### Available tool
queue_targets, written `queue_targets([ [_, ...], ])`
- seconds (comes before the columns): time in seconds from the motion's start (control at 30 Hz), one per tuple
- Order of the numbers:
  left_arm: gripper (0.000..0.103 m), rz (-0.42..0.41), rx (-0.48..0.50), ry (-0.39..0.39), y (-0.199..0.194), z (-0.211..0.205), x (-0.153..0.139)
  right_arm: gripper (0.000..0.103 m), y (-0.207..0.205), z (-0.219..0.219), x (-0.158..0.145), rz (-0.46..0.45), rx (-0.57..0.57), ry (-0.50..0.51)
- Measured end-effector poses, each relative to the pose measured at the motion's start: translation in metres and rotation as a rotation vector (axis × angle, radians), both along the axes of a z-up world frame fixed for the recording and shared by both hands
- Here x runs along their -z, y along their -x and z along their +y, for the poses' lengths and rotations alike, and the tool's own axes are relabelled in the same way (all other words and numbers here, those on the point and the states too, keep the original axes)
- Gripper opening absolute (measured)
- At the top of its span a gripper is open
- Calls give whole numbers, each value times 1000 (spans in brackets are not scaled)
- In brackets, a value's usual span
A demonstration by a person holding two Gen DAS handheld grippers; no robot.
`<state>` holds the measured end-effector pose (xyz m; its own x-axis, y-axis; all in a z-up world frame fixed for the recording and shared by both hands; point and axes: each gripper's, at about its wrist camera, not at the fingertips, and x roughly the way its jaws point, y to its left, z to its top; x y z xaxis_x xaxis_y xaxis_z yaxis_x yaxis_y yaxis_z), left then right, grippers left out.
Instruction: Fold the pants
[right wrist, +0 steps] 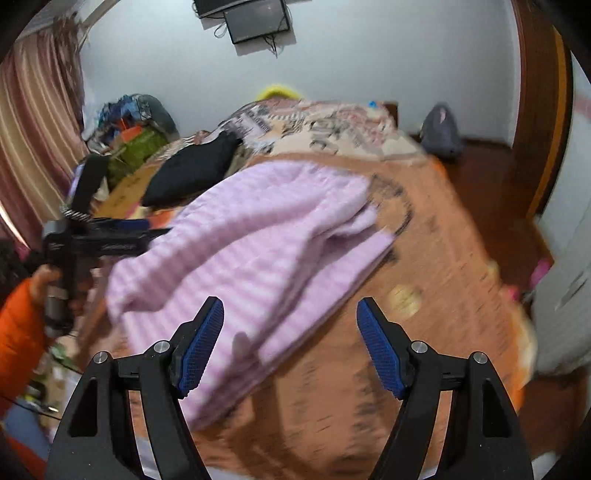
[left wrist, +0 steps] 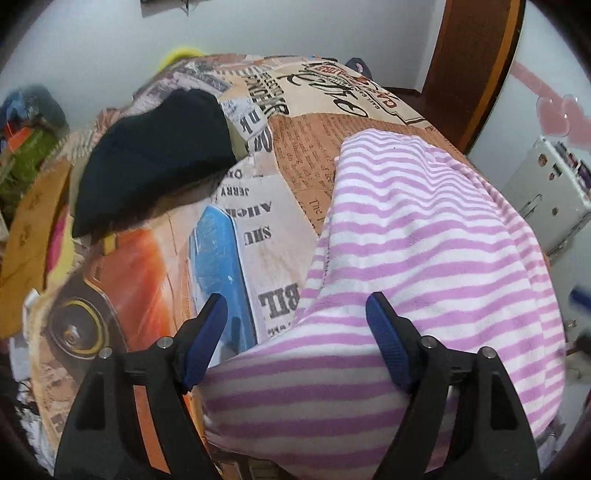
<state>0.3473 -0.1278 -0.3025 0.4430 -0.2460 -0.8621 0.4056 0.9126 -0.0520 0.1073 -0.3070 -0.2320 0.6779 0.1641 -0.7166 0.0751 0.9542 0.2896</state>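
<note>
Both your left gripper point(left wrist: 295, 325) and right gripper point(right wrist: 290, 332) gape wide, holding nothing, above soft pink-and-white striped pants point(left wrist: 424, 240) on the newspaper-print bedspread point(left wrist: 303, 155) beside pale walls point(right wrist: 351, 55).

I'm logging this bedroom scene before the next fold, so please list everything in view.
striped pants: one, pink and white, folded on the bed's right half
black garment: one, black, bunched on the bed beyond the pants
bedspread: one, orange and tan newspaper print, covers the bed
curtain: one, pink striped, far left
screen: one, dark, on the wall
grey bag: one, on the floor past the bed
left tool: one, black with blue pads, open above the pants edge
right tool: one, same colours, open, empty
orange sleeve: one, lower left
</note>
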Motion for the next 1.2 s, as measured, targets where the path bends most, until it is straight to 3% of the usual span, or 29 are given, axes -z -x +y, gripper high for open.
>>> queue_targets([
  [0.1, 79, 57, -7, 64, -7, 10, 6, 71, -7, 15, 22, 61, -27, -70],
  [0.17, 79, 76, -10, 84, -6, 13, 7, 71, -12, 26, 38, 109, -56, -34],
  [0.3, 77, 73, -9, 85, 4, 14, 6, 74, -15, 17, 47, 97, -67, -27],
  [0.57, 74, 84, 1, 70, 35, 7, -2, 74, -24, -13, 49, 96, -127, 131],
  [0.7, 74, 81, 48, 95, 58, 1, -12, 73, -26, -40, 50, 117, -76, 193],
  [0.8, 68, 78, 55, 97, 61, 3, -19, 66, -25, -55, 38, 79, -43, 189],
  [0.9, 60, 126, 52, 141, 56, 5, -17, 66, -27, -61, 24, 4, -31, 166],
  [1.0, 45, 167, 67, 188, 52, 2, -13, 65, -35, -60, 21, -31, -50, 101],
  [1.07, 31, 187, 88, 218, 52, -2, -12, 53, -42, -55, 26, -28, -73, 75],
  [1.2, 26, 165, 106, 193, 53, -9, -15, 32, -51, -38, 44, 18, -127, 27],
])
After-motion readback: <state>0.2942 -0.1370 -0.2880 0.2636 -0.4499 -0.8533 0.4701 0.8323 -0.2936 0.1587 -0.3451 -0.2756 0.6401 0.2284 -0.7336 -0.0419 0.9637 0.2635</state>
